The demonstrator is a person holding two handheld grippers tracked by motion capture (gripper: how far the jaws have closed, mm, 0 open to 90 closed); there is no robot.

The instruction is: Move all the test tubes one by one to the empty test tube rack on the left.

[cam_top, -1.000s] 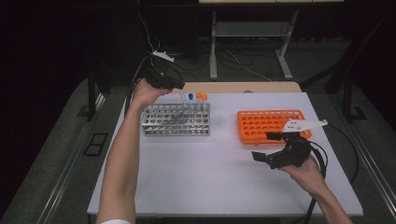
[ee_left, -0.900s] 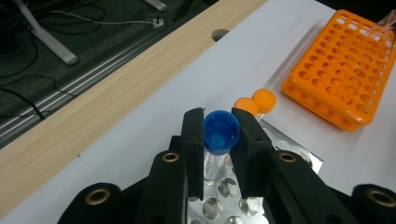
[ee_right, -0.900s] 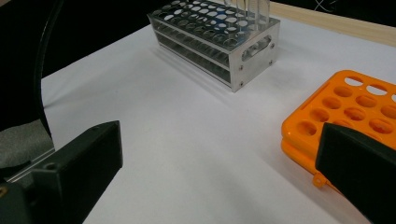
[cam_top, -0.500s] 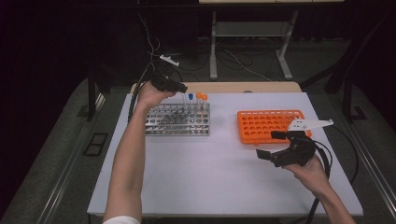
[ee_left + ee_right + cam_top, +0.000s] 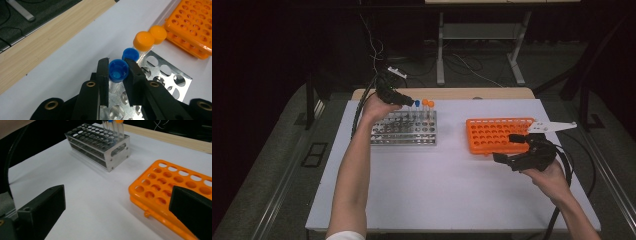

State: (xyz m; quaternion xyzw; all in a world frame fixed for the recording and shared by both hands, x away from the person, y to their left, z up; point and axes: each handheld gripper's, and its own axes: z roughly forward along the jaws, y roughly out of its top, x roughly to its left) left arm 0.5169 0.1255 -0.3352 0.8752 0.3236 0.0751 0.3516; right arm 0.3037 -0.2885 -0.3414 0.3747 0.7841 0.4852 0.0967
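A person stood at a white table [image 5: 437, 195] with a hand-held gripper in each hand. At the far left of the work, the left gripper [image 5: 116, 72] reached over the back edge of a metal rack [image 5: 404, 130]. Its two black jaws were clenched on the ridged cap of a blue-capped tube [image 5: 118, 70], one jaw pressing each side of the cap. The tube stood upright with its long axis vertical, cap pointing up and clear body pointing down into the rack's holes, so the way out of the rack appeared to be straight up along that axis. From the jaws' own camera the tube sat squarely between the jaws, not off to either side.

Just beyond it stood a second blue-capped tube [image 5: 130, 54], very close to the gripped one, and past that two orange-capped tubes [image 5: 149, 37], also upright in the same back row. A lift that leaned forward would likely brush the neighbouring cap.

Further right, well apart from the metal rack, lay an orange rack [image 5: 499, 135] whose holes that could be seen were empty. At the far right, the right gripper [image 5: 515, 150] hovered low at the near right corner of that orange rack, its jaws spread wide and holding nothing. The left hand was plainly the nearer one to the tube, since it already had it in its grasp.
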